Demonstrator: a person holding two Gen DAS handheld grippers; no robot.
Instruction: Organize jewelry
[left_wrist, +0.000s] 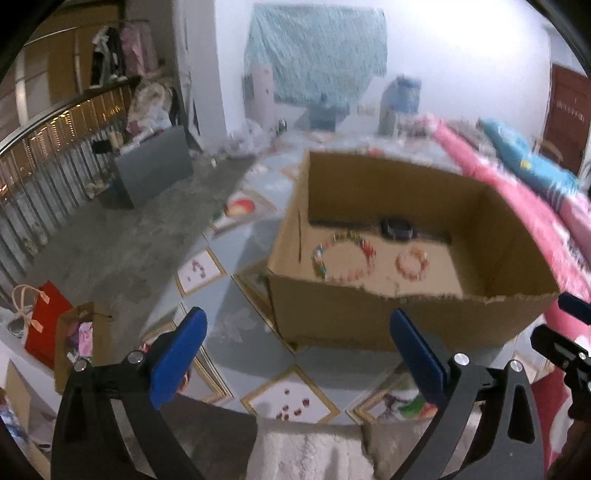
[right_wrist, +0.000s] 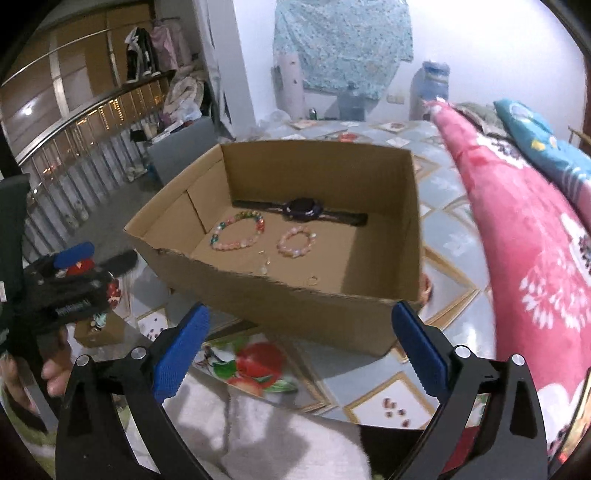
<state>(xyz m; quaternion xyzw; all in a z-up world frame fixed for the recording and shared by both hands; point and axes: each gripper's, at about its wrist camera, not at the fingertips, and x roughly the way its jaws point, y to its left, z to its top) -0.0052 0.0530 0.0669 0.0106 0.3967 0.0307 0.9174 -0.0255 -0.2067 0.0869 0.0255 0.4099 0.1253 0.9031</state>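
Observation:
An open cardboard box sits on a patterned sheet just beyond both grippers. On its floor lie a large multicoloured bead bracelet, a small pink bead bracelet and a dark watch along the far wall. A few tiny pieces rest near the torn front wall. My left gripper hovers open before the box, holding nothing. My right gripper is also open and empty at the front wall.
A pink floral blanket and a blue pillow run along the right. White fluffy cloth lies under the grippers. To the left are a bare floor, a railing, a red gift bag and a grey box.

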